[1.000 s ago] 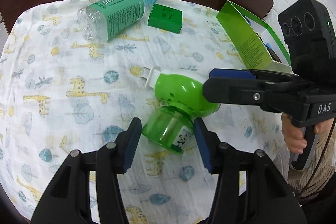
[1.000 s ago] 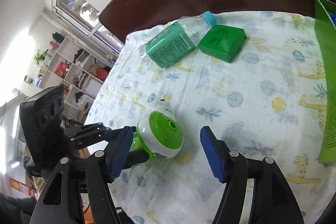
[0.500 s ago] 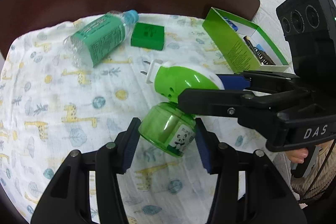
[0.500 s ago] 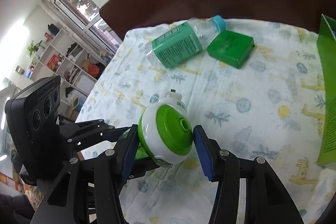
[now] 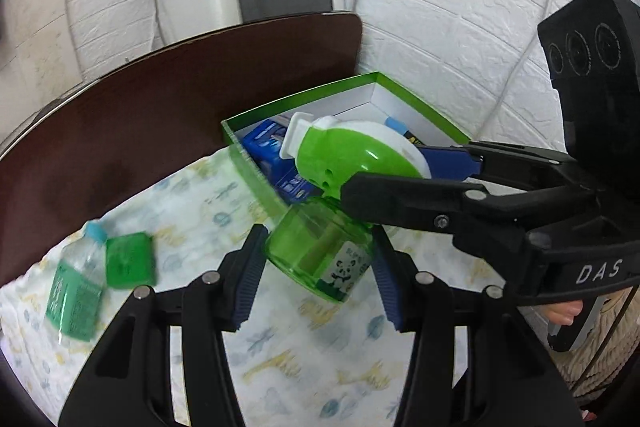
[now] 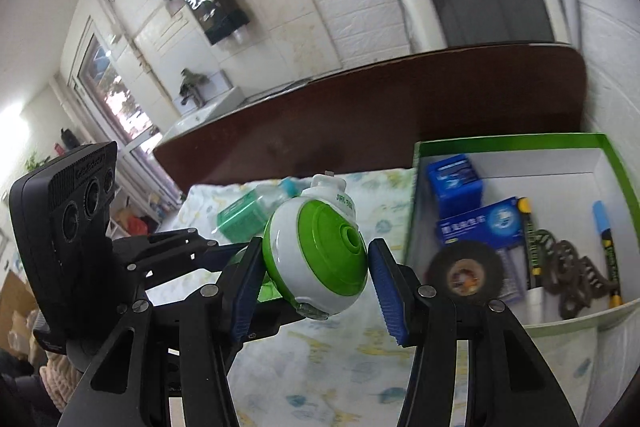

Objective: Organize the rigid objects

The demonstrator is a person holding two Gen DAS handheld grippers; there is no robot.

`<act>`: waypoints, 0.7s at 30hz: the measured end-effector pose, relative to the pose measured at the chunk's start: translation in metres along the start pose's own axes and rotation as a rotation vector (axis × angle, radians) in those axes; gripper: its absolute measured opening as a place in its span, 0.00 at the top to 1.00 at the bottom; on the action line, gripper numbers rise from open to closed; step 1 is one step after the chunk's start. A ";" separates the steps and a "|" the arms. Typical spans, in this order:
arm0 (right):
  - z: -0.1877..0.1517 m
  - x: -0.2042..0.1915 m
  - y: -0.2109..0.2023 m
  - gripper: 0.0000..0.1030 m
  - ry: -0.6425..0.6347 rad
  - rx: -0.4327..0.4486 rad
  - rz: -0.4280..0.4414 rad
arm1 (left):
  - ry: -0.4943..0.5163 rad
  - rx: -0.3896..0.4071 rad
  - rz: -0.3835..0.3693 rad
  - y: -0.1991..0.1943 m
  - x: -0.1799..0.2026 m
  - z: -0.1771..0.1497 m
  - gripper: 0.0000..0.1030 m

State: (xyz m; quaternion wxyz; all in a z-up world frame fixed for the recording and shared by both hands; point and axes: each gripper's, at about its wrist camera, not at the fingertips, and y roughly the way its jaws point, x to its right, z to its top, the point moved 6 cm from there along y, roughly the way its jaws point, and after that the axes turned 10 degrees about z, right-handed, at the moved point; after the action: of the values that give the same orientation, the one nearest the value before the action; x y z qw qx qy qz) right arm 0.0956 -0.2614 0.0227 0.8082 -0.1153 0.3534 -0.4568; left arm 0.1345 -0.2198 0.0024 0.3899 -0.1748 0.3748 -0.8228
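- Vaporizer [image 5: 352, 155] held off the cloth [image 5: 304, 339], at the near edge of the green box [image 5: 256, 167].
- Left tool [image 5: 318, 263] clamped on its clear green bottle [image 5: 320, 247].
- Right tool [image 6: 314, 269] clamped on its white-and-green head [image 6: 320, 259].
- Box holds blue packets [image 6: 456, 183], a disc [image 6: 464, 273], pens [image 6: 606, 235].
- Water bottle [image 5: 76, 291] and small green box [image 5: 128, 265] lie touching on the cloth, far left.
- Tabletop [image 5: 120, 131] dark brown.

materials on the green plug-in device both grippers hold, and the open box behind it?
Plug-in mosquito repeller: glossy moulded plastic head, white and opaque green, with highlights. Its refill bottle: translucent green plastic; the wick shows through.
Green box: likely coated cardboard; thin flat walls, white inside, printed green outside.
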 end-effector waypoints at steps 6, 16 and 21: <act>0.008 0.077 -0.037 0.48 0.129 0.097 -0.076 | 0.109 -0.031 -0.035 0.054 0.055 0.046 0.51; -0.002 0.165 -0.046 0.48 0.282 0.157 -0.249 | 0.206 -0.113 -0.038 0.142 0.092 0.073 0.51; -0.009 0.175 -0.037 0.48 0.265 0.142 -0.311 | 0.225 -0.125 0.017 0.159 0.093 0.074 0.52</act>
State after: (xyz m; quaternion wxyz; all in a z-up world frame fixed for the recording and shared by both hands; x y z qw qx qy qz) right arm 0.1232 -0.4238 -0.0466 0.6806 -0.0501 0.4017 -0.6107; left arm 0.1995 -0.3935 -0.0686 0.3409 -0.1023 0.4681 -0.8088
